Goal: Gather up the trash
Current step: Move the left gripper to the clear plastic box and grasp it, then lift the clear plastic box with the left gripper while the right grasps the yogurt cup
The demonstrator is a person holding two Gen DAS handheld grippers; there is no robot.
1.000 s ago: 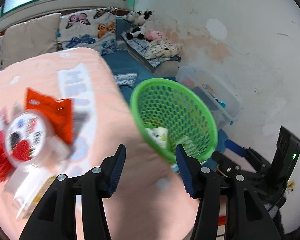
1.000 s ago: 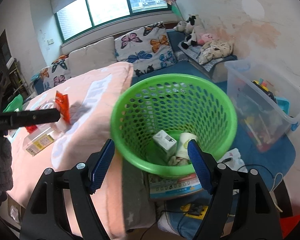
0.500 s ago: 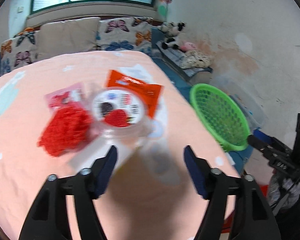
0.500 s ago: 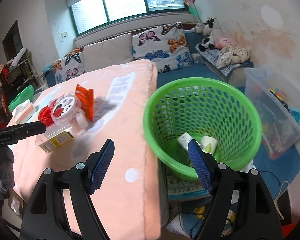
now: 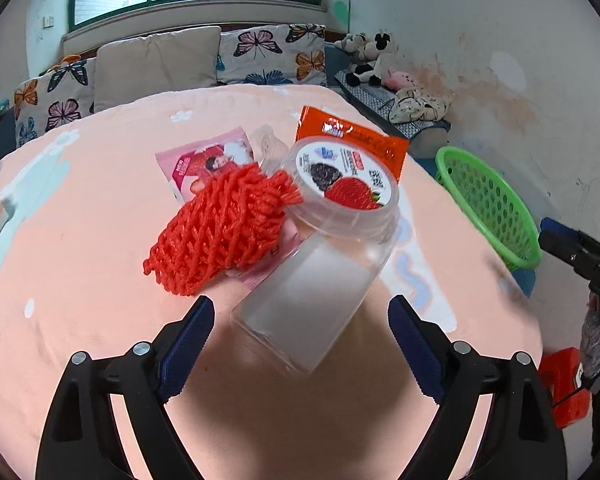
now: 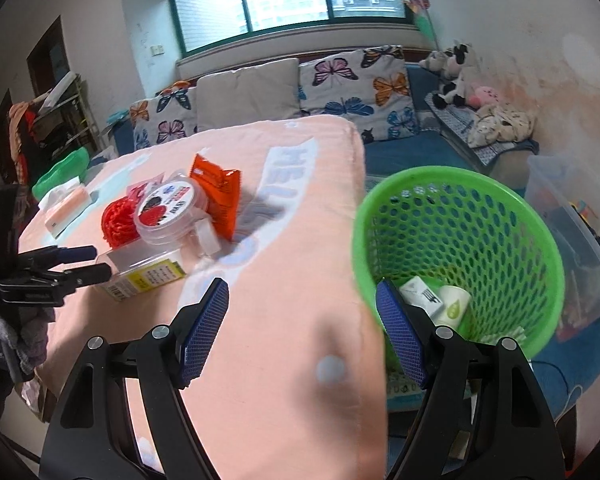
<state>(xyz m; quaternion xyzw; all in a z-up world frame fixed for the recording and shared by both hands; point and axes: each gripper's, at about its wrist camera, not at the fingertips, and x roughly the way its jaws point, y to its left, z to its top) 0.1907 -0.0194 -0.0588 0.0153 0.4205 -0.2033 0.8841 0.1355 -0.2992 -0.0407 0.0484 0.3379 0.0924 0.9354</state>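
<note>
A clear plastic jar [image 5: 324, 240] with a printed lid lies on its side on the pink table [image 5: 100, 340], also seen in the right wrist view [image 6: 168, 212]. A red foam net [image 5: 220, 232], a pink packet [image 5: 204, 160] and an orange packet [image 5: 352, 136] lie around it. My left gripper [image 5: 300, 316] is open, its fingers on either side of the jar's base, not touching it. The green mesh basket [image 6: 460, 256] stands beside the table and holds a small carton [image 6: 422, 294] and a paper cup [image 6: 454, 306]. My right gripper [image 6: 302, 326] is open and empty over the table's edge next to the basket.
A sofa with butterfly cushions [image 6: 340, 84] runs behind the table. A clear storage bin [image 6: 572, 240] sits right of the basket. A tissue pack [image 6: 66, 204] lies at the table's far left. Papers and cables lie on the floor under the basket.
My left gripper swung from the basket to the table and closed in on the jar. My right gripper shifted left, from over the basket to the table's edge.
</note>
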